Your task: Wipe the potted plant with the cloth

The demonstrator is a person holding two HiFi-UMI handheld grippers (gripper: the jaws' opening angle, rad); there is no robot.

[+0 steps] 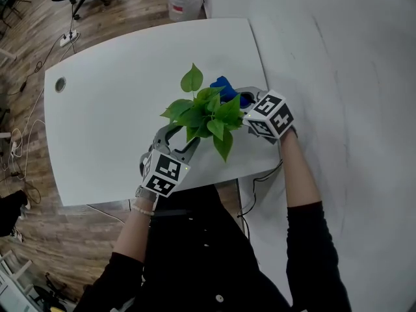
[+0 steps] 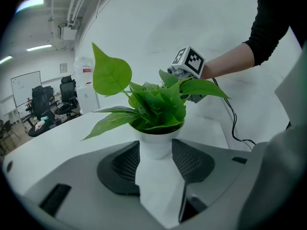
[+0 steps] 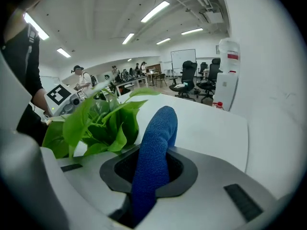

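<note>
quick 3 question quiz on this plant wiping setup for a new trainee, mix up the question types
1. True or false: the right gripper is shut on a blue cloth.
2. What stands between the fingers of the left gripper? A) the white pot B) a bottle C) nothing
3. Fill the gap: the potted plant stands on a ___ table.
Key: 1 true; 2 A; 3 white.
</note>
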